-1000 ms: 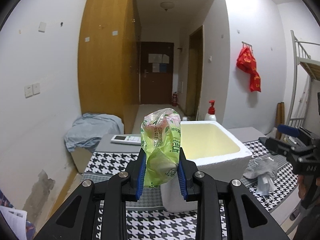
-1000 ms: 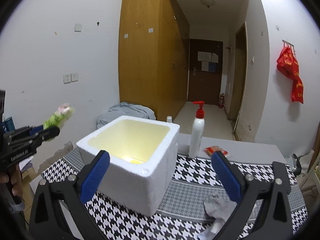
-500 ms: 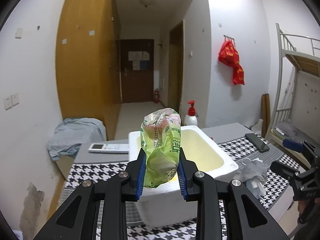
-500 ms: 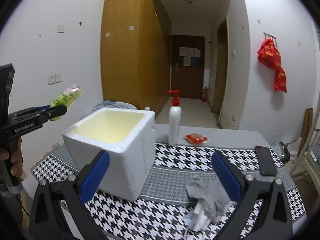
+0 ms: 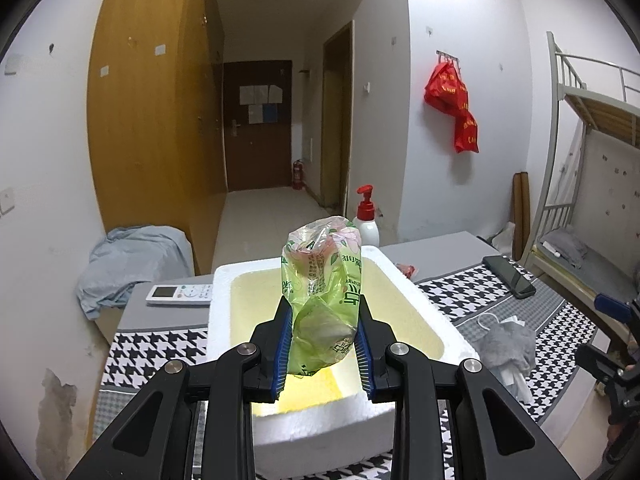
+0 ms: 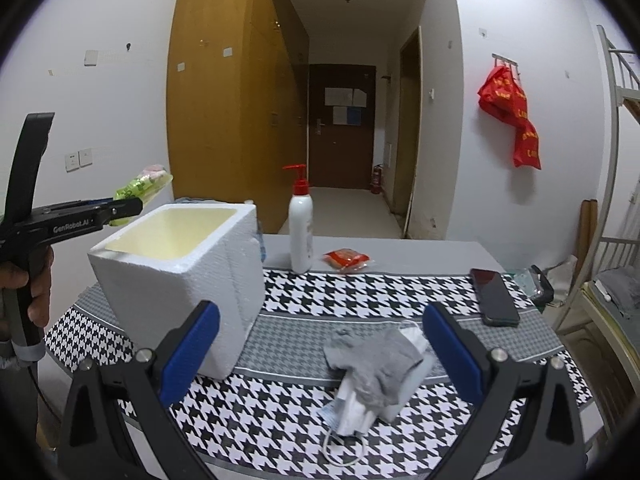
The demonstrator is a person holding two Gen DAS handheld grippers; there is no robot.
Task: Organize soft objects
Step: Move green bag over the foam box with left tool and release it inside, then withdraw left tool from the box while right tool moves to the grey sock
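While my left gripper (image 5: 322, 344) pinched the green plastic packet (image 5: 320, 292) between its blue pads, the packet stood upright out of the jaws, its crumpled top rising above my fingertips and its lower end hanging just below them. It was up in the air over the near part of the white foam box (image 5: 224, 320), not touching it. From the right wrist view, a hand (image 6: 24, 292) wrapped the black handle of that gripper at the left edge, the tool reaching level toward the box with the packet (image 6: 142, 188) poking up past its tip, above and just beside the box's near-left rim (image 6: 120, 252).

My right gripper (image 6: 320, 344) had its jaws spread wide with nothing between the pads; it hung over the houndstooth cloth (image 6: 280, 420), and the grey sock (image 6: 372, 364) on a white face mask (image 6: 352, 404) lay on the cloth in the gap ahead of me.

Compared with a second before, the box had swung from the right of the packet to directly behind and under it in my left view, filling more of the frame. In my right view the box had slid left and the sock had come in between my fingers.
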